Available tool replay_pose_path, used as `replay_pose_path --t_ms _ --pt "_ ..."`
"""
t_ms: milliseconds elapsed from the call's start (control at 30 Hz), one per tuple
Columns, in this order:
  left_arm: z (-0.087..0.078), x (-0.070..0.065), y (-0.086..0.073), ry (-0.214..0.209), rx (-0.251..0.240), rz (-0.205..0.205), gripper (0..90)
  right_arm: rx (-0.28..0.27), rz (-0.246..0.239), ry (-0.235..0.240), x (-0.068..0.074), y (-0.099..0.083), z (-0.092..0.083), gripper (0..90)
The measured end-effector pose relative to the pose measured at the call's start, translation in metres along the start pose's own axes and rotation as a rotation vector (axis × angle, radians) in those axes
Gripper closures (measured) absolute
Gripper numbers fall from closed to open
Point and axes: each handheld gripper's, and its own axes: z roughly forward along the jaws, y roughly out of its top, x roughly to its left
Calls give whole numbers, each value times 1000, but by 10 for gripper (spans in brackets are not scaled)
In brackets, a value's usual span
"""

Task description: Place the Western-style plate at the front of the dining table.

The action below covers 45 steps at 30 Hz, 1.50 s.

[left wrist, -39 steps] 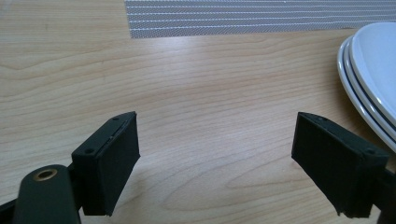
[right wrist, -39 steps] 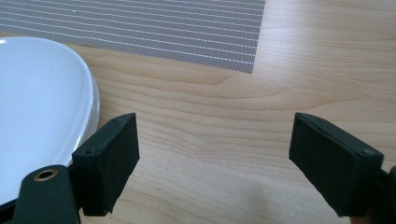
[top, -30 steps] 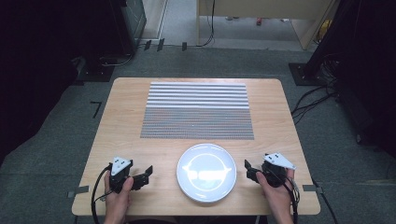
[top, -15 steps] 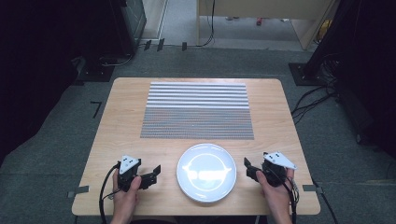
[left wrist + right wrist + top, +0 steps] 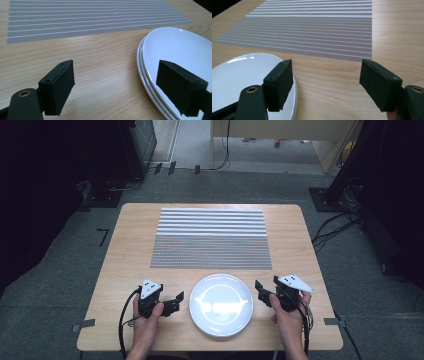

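Now flanking plate [image 5: 221, 304]: left gripper [image 5: 176, 301] wide, right gripper [image 5: 260, 290] wide but closing, both empty; next, grip rim.

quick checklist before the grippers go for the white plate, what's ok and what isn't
1. Left gripper open, nothing between its jaws: ok.
2. Right gripper open, nothing between its jaws, which have just been closing a little: ok.
3. White plate lies flat between the two grippers, apart from both: ok.
4. Plate is single: not ok; the left gripper view shows two stacked rims.
5. Striped placemat lies flat behind the plate with nothing on it: ok.
6. Either gripper has a grip on the rim: not ok, neither jaw pair is around it yet.
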Motion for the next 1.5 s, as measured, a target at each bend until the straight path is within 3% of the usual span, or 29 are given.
replay_pose_path --t_ms 33,100,200,400,433,567,700,833,900,933,1033,1067,1300,1500 --pt "2 -2 -2 -5 3 -1 149 -6 25 2 0 -2 1 276" --pt "2 -3 -3 -8 -6 -2 149 1 19 -1 1 -6 2 279" --pt "0 -2 -7 -64 -10 -21 151 19 13 1 1 -15 1 278" --pt "-4 -4 -12 -106 -1 -30 387 38 -3 42 2 -20 2 248" --pt "-5 -5 -14 -139 6 -39 412 42 -6 47 4 -20 3 265" --pt "-6 -7 -17 -178 22 -47 487 50 -22 57 11 -24 6 389" --pt "-4 -9 -17 -218 33 -56 554 54 28 118 7 -28 7 515" --pt "-2 -12 -17 -232 42 -54 549 89 20 156 5 -32 8 555" --pt "-1 -13 -17 -237 44 -57 547 108 7 150 6 -34 9 586" --pt "-1 -14 -17 -238 45 -57 546 109 16 149 6 -35 9 624" --pt "-1 -15 -18 -237 48 -51 542 108 100 204 5 -36 7 738" --pt "-1 -16 -18 -236 51 -48 540 107 104 215 5 -36 7 763" --pt "0 -18 -19 -244 63 -44 536 150 119 202 9 -37 8 824" --pt "4 -23 -21 -263 88 -28 535 152 146 202 8 -36 6 868"
